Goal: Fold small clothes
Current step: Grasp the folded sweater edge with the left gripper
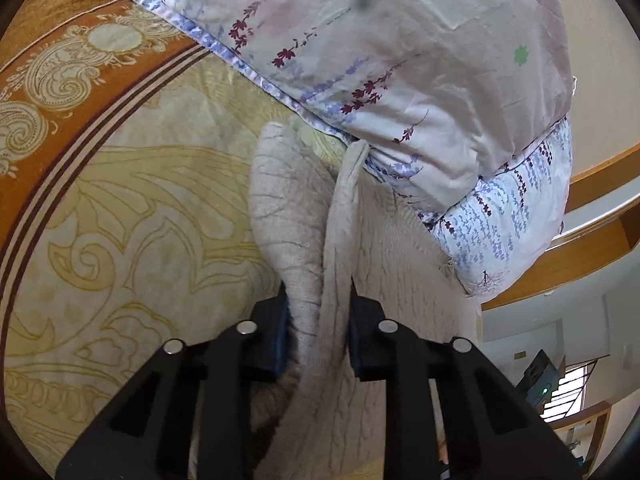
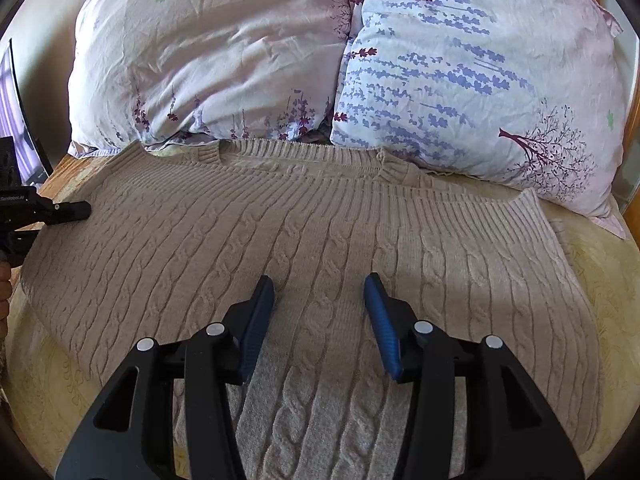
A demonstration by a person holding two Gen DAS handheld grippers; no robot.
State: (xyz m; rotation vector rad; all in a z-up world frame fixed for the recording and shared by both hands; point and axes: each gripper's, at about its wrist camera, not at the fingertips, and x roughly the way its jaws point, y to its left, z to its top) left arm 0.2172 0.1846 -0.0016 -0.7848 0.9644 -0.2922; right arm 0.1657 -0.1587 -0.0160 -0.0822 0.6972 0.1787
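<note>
While the beige cable-knit sweater (image 2: 320,232) lay spread flat on the patterned bedspread (image 1: 120,208) | its edge was pinched between the left gripper (image 1: 318,300) fingers | right gripper (image 2: 320,292) hovered over it, jaws wide | two floral pillows (image 2: 460,80) lay just behind
</note>
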